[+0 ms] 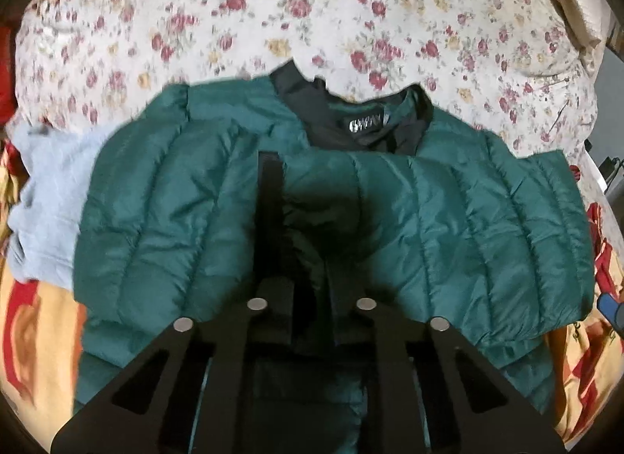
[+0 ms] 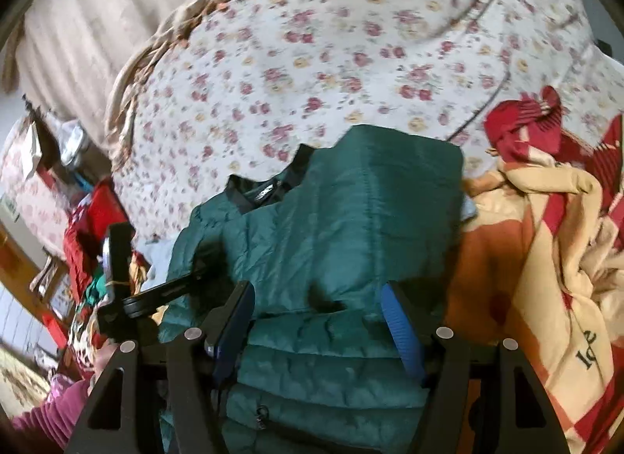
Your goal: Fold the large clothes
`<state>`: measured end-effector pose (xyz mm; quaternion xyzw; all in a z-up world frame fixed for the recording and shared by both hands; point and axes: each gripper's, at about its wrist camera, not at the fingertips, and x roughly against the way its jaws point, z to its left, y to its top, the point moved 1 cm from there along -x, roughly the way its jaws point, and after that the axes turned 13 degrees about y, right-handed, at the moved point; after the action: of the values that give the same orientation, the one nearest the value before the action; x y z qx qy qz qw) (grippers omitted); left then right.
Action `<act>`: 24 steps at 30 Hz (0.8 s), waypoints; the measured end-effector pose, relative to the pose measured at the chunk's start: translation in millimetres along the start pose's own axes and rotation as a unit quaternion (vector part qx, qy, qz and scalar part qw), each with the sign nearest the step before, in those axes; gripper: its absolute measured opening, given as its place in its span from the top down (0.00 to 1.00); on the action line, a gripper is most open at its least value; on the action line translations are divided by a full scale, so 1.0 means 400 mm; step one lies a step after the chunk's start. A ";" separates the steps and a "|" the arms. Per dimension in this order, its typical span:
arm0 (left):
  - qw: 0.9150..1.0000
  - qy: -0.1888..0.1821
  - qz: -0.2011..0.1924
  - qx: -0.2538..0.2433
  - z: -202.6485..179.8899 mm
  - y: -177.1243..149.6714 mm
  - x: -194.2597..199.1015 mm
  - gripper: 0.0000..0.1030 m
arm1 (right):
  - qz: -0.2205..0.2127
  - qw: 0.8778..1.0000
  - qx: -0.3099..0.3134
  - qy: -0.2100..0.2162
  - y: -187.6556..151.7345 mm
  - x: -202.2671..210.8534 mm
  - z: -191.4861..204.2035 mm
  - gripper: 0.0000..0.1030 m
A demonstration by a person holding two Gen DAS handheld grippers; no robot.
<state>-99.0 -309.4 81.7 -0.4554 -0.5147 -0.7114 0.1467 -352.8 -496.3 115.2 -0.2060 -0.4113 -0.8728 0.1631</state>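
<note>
Spread across the middle of both views, a dark green quilted puffer jacket lies on a bed, its black collar toward a floral quilt at the top of the frame. From the left wrist camera, the left gripper sits low in the centre with its dark fingers drawn together on a fold of the green fabric, pinching it; a pale blue garment shows at the left edge, half under the jacket, which the other camera barely catches. Seen from the right wrist, the right gripper has its blue-padded fingers spread wide to either side of a jacket fold, with cloth between them but no clear press. Only this view shows the left gripper from outside, at lower left, along with a pink sleeve and an orange and cream blanket at the right.
</note>
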 end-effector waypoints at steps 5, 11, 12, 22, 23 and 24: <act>0.999 0.033 -0.041 0.001 0.027 0.043 0.043 0.92 | -0.010 1.000 -0.006 -0.010 0.023 -0.014 -0.009 0.37; 0.994 0.076 -0.079 0.006 0.085 0.073 0.072 0.94 | 0.006 1.000 -0.007 -0.018 0.042 -0.085 -0.018 0.37; 0.993 0.079 -0.082 0.010 0.099 0.076 0.074 0.94 | 0.009 1.000 -0.009 -0.019 0.047 -0.099 -0.023 0.37; 0.993 0.091 -0.068 0.041 0.210 0.052 0.043 0.94 | 0.051 0.997 0.031 -0.051 0.100 -0.232 -0.044 0.37; 0.993 0.093 -0.065 0.040 0.210 0.047 0.034 0.94 | 0.057 0.996 0.041 -0.060 0.107 -0.251 -0.043 0.37; 0.993 0.096 -0.061 0.038 0.211 0.041 0.023 0.94 | 0.061 0.995 0.049 -0.069 0.112 -0.264 -0.043 0.37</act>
<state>-51.0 -241.0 103.6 -0.3468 -0.5521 -0.7392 0.1689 -245.3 -524.8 82.3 -0.2820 -0.4506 -0.8237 0.1971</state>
